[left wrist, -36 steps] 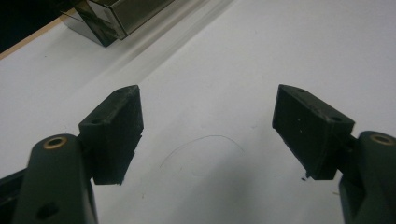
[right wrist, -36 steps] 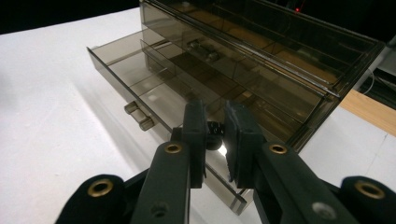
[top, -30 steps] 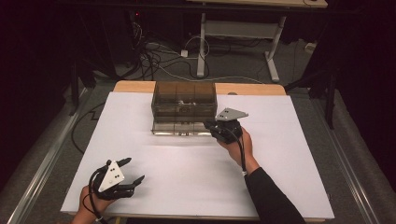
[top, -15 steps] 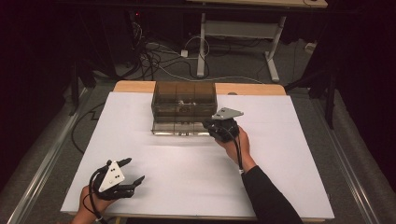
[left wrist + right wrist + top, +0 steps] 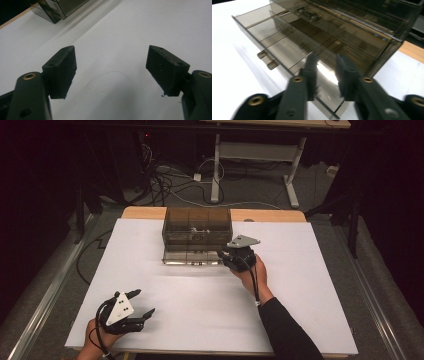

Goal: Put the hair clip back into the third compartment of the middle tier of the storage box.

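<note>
While the person's left hand [image 5: 97, 336] rests at the near left corner of the worktop [image 5: 310, 285], the left hand-held gripper [image 5: 141, 304] sits there with its jaws spread wide and nothing between them; the left gripper view shows bare white surface under the two black pads [image 5: 61, 67]. Farther in, a dark sleeve [image 5: 285, 332] reaches from the near edge toward the middle. At its end the right hand-held gripper [image 5: 226, 260] meets the right front of a smoky clear plastic drawer box [image 5: 197, 227]. A low drawer [image 5: 192, 257] is pulled out toward the person. In the right gripper view the jaws stand narrow, astride the drawer's front wall near its corner; whether they pinch it I cannot tell. The box stands at the far edge, about midway along.
</note>
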`<state>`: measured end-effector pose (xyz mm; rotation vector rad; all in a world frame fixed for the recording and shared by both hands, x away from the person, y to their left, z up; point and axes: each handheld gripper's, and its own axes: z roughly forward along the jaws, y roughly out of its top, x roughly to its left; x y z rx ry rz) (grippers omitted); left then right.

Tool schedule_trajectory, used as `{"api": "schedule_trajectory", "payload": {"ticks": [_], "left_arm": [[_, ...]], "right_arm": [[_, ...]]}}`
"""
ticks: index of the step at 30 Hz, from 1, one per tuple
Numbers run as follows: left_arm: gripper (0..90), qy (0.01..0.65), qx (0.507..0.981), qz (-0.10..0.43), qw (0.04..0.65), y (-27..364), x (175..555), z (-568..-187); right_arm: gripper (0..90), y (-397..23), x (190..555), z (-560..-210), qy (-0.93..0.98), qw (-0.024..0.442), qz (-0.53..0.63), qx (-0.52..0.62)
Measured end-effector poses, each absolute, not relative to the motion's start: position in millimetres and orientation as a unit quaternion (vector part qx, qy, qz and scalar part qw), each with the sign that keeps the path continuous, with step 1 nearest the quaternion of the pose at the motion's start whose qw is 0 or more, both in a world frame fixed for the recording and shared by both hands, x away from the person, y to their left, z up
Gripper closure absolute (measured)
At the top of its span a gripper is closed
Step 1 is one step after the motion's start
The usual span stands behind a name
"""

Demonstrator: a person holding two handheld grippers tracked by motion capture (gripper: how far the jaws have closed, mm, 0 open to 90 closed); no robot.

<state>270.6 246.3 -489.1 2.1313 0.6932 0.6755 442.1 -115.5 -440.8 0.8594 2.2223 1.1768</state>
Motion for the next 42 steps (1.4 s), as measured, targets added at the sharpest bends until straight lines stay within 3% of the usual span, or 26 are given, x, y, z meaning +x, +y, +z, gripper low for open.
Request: {"api": "schedule_trajectory", "payload": {"ticks": [31, 42], "left_arm": [[23.4, 0.273, 0.838, 0.266, 0.391, 246, 270, -488], [23.4, 0.272, 0.839, 0.266, 0.389, 245, 270, -488]], "right_arm": [[70.3, -127, 422, -423, 0.802, 0.247, 0.453, 0.301], [62.7, -135, 415, -419, 0.796, 0.250, 0.459, 0.306]]}}
